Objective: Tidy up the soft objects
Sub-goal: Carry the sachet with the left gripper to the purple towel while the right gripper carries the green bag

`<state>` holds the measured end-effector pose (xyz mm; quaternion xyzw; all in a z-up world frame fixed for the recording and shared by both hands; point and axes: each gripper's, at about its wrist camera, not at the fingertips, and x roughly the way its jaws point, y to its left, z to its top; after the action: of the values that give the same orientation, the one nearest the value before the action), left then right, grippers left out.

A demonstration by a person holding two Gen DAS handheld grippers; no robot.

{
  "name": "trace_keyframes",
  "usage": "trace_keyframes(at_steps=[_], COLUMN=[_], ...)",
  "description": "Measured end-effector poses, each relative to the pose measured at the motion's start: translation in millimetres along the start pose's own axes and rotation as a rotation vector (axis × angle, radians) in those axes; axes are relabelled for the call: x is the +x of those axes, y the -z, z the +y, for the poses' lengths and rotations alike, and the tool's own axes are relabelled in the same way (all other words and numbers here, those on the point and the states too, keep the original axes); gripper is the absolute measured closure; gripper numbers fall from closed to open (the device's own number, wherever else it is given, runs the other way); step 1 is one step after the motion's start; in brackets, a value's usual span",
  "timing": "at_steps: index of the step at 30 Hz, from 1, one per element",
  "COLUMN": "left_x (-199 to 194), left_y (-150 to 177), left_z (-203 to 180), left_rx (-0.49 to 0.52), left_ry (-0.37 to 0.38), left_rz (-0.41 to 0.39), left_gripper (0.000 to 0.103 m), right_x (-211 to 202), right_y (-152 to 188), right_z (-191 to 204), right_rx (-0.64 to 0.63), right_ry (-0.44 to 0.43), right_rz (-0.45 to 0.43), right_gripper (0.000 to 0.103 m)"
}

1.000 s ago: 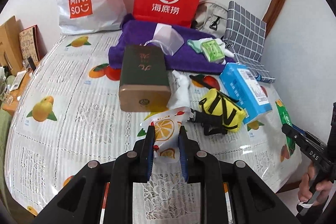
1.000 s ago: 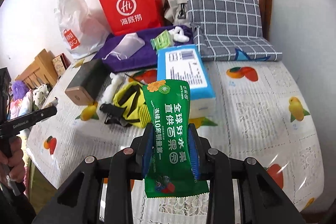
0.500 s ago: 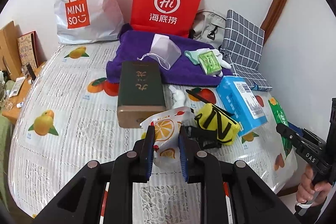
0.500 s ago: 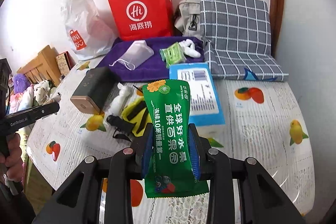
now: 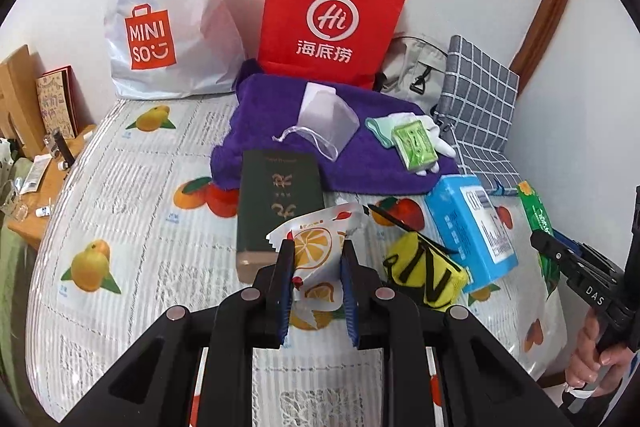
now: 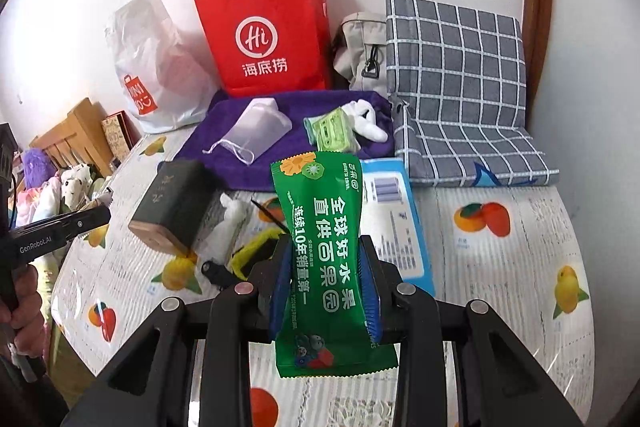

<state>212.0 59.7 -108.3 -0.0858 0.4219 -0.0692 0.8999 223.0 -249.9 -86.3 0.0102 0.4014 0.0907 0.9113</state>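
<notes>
Orange-print pouch (image 5: 316,259) clamped in left gripper (image 5: 316,291); green snack pack (image 6: 326,267) clamped in right gripper (image 6: 326,291); red paper bag (image 6: 266,35) upright behind

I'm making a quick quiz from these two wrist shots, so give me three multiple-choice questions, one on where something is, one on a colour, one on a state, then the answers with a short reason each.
1. Where does the green tissue pack lie?
A. on the purple towel
B. inside the red paper bag
C. on the checked cushion

2. What colour is the packet held by the right hand-held gripper?
A. blue
B. green
C. white

3. What is the state of the left hand-held gripper?
A. open above the table
B. shut on the dark green box
C. shut on the orange-print packet

Answers:
1. A, the pack rests on the towel beside a white glove.
2. B, the green snack packet stands between its fingers.
3. C, both fingers press the packet's sides.
</notes>
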Motion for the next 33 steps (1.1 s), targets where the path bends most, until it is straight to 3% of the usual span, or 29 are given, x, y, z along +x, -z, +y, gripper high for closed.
trace_keyframes(at_steps=[13,33], left_x=[20,62], left_y=[-46,-113], left_z=[8,6], left_rx=[-0.02,-0.041], left_ry=[-0.048,-0.046], left_rz=[-0.012,-0.014], left_gripper=[0.082,0.082], right_x=[22,71], right_y=[-45,-108], right_z=[7,-2], right_rx=[-0.034,0.02], right_ry=[-0.024,-0.087], right_rz=[-0.027,-0.04], right_gripper=[0.071,0.07])
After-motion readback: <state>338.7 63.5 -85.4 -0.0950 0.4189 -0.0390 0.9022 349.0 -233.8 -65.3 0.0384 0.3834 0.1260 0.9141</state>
